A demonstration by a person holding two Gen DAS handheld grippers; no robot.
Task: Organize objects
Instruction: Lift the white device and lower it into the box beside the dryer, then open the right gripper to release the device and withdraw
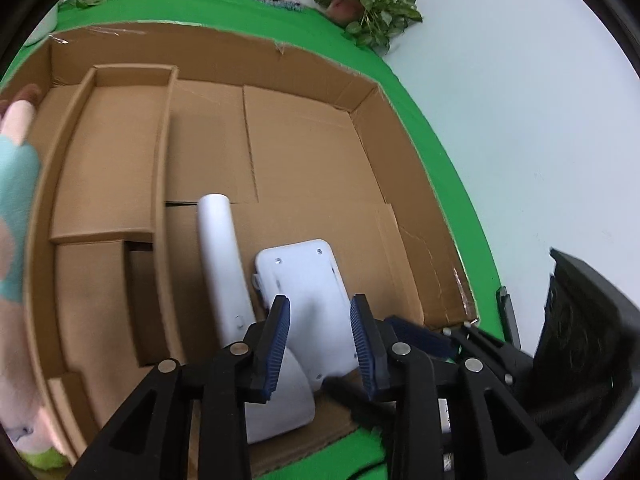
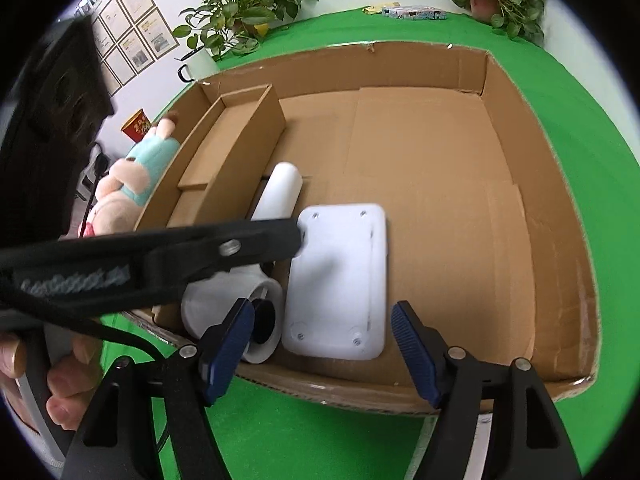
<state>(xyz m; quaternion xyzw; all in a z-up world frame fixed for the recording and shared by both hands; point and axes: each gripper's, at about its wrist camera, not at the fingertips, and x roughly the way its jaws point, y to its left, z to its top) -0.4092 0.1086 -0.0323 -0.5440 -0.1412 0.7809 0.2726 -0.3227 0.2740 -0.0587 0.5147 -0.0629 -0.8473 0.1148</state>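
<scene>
Our left gripper (image 1: 320, 320) hangs over the near part of the cardboard box (image 1: 304, 60), its blue pads spread on either side of the white flat device (image 1: 304, 280) with a gap at each side, grasping nothing. Our right gripper (image 2: 324, 332) is released too, wide apart above the box's near wall (image 2: 360, 388), with nothing between its pads.

The white flat device (image 2: 340, 280) is a rounded rectangular slab lying on the box floor, screw holes at its corners. Just beside it, on its left, lies the white hair dryer (image 2: 240, 300), its dark nozzle opening toward us and its handle (image 2: 280, 192) pointing away. We count one of each.

A narrow cardboard tray (image 2: 240, 152) sits along the box's left wall. Outside that wall a plush doll (image 2: 136, 180) in a teal top lies on the green desk (image 2: 580, 140). Further off stand two potted plants (image 2: 248, 4), a white mug (image 2: 200, 66) and a red cup (image 2: 138, 128). In the right view the left gripper's black arm (image 2: 180, 248) crosses over the dryer.
</scene>
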